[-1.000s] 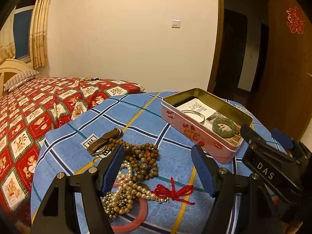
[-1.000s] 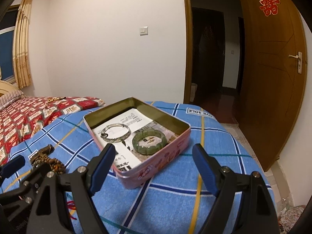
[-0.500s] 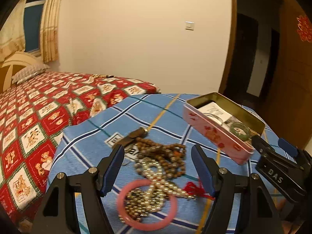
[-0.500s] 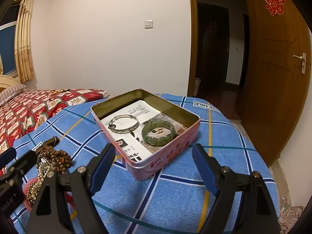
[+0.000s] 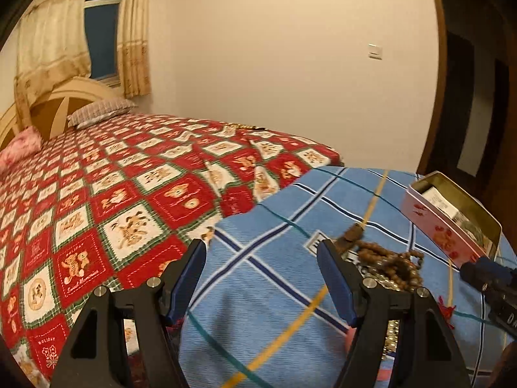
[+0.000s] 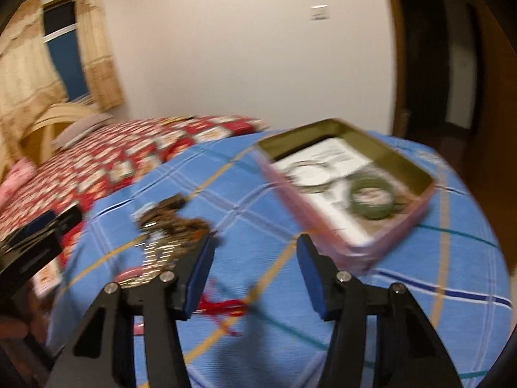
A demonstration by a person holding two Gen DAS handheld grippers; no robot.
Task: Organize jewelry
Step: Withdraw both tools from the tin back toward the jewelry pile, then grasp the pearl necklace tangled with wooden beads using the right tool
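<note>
A pink tin [image 6: 391, 239] stands open on the blue checked cloth [image 6: 404, 297]; inside lie a green bangle [image 6: 371, 199] and a thin silver bangle [image 6: 310, 174]. Its side shows in the left wrist view [image 5: 442, 229]. A pile of brown beads [image 5: 387, 262], pearls and a red cord [image 6: 223, 307] lies left of the tin, also blurred in the right wrist view [image 6: 174, 223]. My left gripper [image 5: 261, 278] is open and empty, left of the pile. My right gripper [image 6: 255, 278] is open and empty, above the cloth between pile and tin.
A bed with a red patterned quilt [image 5: 113, 194] adjoins the table on the left. A pillow [image 5: 100, 113] and headboard lie at its far end. A wall with a light switch [image 5: 374, 51] stands behind, a dark doorway [image 6: 429, 64] at right.
Both grippers have swung to the left. The pile has slid from the middle to the right of the left wrist view. The tin has moved right in the right wrist view, which is blurred.
</note>
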